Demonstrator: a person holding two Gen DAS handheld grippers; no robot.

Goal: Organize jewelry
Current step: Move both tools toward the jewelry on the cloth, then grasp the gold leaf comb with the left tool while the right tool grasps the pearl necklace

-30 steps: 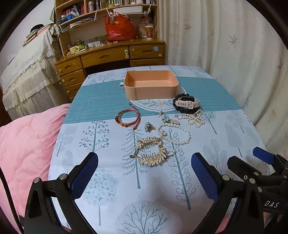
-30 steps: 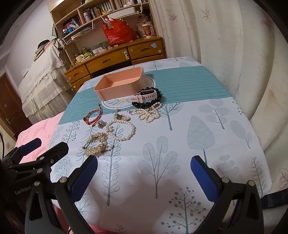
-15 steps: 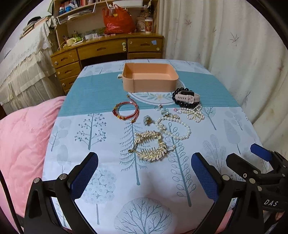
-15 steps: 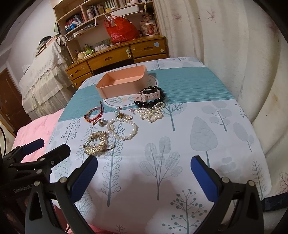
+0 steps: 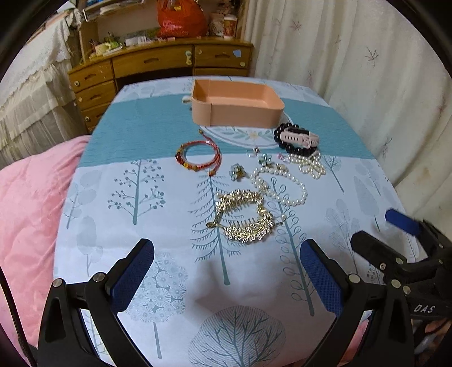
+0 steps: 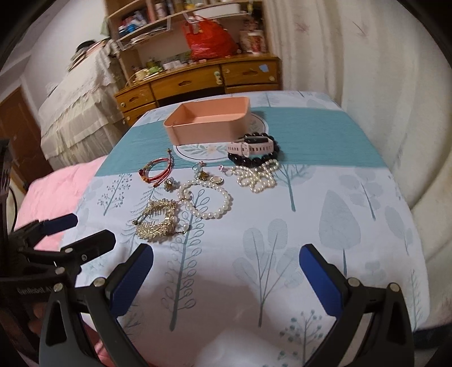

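Note:
A peach box (image 5: 237,103) (image 6: 209,124) stands open on the table's teal band. In front of it lie a red cord bracelet (image 5: 199,153) (image 6: 156,170), a gold hair comb (image 5: 245,218) (image 6: 158,220), a pearl bracelet (image 5: 279,183) (image 6: 204,196), a pearl strand (image 5: 310,166) (image 6: 258,176), a pink watch on a black bead bracelet (image 5: 301,139) (image 6: 252,148), and small flower earrings (image 5: 236,171). My left gripper (image 5: 226,279) (image 6: 69,234) is open, short of the comb. My right gripper (image 6: 226,282) (image 5: 387,228) is open over bare cloth.
The table wears a tree-print cloth (image 5: 175,225). A pink quilt (image 5: 25,211) lies at the left edge. A wooden desk with drawers (image 5: 158,65) and a red bag (image 5: 180,18) stand behind. White curtains (image 5: 353,56) hang at the right.
Both grippers have moved forward towards the jewelry, which now looks larger and closer. Both stay open. Nothing on the table has moved.

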